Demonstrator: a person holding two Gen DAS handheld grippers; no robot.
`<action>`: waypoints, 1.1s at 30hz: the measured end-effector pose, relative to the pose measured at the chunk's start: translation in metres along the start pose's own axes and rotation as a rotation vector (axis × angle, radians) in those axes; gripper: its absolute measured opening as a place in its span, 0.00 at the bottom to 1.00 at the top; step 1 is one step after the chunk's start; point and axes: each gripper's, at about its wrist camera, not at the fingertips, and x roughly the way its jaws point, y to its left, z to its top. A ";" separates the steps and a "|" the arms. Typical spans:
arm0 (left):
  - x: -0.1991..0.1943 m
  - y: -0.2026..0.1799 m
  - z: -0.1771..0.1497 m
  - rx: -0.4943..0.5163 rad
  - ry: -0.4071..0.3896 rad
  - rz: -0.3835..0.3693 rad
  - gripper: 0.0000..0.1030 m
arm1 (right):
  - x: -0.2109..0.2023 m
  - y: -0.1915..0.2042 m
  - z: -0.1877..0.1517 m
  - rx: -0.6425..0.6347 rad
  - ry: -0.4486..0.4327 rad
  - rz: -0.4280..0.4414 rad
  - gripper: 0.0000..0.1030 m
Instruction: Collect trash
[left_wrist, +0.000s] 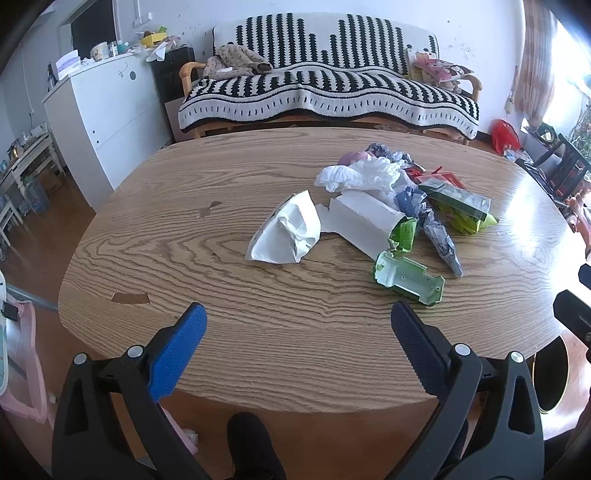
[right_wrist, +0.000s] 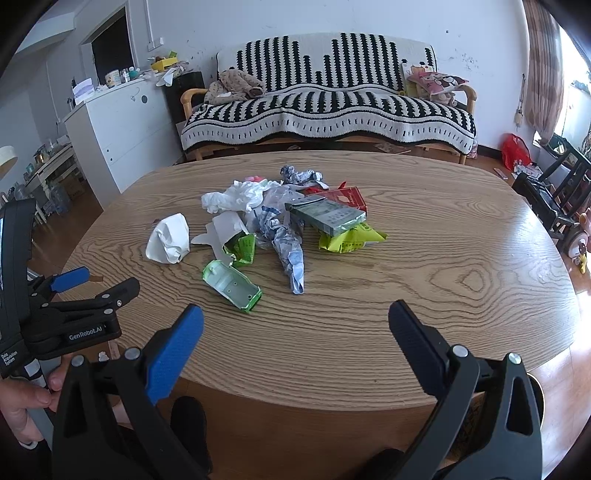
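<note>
A heap of trash lies on the oval wooden table (left_wrist: 258, 332) (right_wrist: 424, 258). It holds a crumpled white paper (left_wrist: 286, 230) (right_wrist: 168, 238), a green plastic tray (left_wrist: 408, 278) (right_wrist: 232, 290), a torn white and green carton (left_wrist: 369, 221) (right_wrist: 236, 242), a white plastic bag (left_wrist: 364, 175) (right_wrist: 234, 197), a twisted blue-grey wrapper (left_wrist: 439, 236) (right_wrist: 291, 254), a dark green box (left_wrist: 458, 197) (right_wrist: 328, 214), a yellow-green packet (right_wrist: 349, 240) and a red box (right_wrist: 349, 195). My left gripper (left_wrist: 298, 321) (right_wrist: 101, 282) and right gripper (right_wrist: 295, 321) are open and empty at the near table edge.
A sofa (left_wrist: 325, 88) (right_wrist: 328, 99) with a black and white throw stands behind the table. A white cabinet (left_wrist: 107, 122) (right_wrist: 114, 133) is at the left. A pink bin (left_wrist: 22, 354) stands on the floor at the left. Chairs and toys (right_wrist: 561, 199) are at the right.
</note>
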 end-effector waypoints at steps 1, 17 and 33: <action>0.000 -0.001 0.000 0.001 0.000 -0.001 0.94 | 0.000 -0.001 0.000 0.001 -0.001 0.001 0.94; 0.000 -0.003 -0.001 0.001 0.003 -0.001 0.94 | 0.000 -0.001 0.000 0.001 -0.001 0.001 0.94; 0.051 0.010 0.012 0.001 0.095 0.047 0.94 | 0.050 0.006 0.026 -0.019 0.066 0.029 0.94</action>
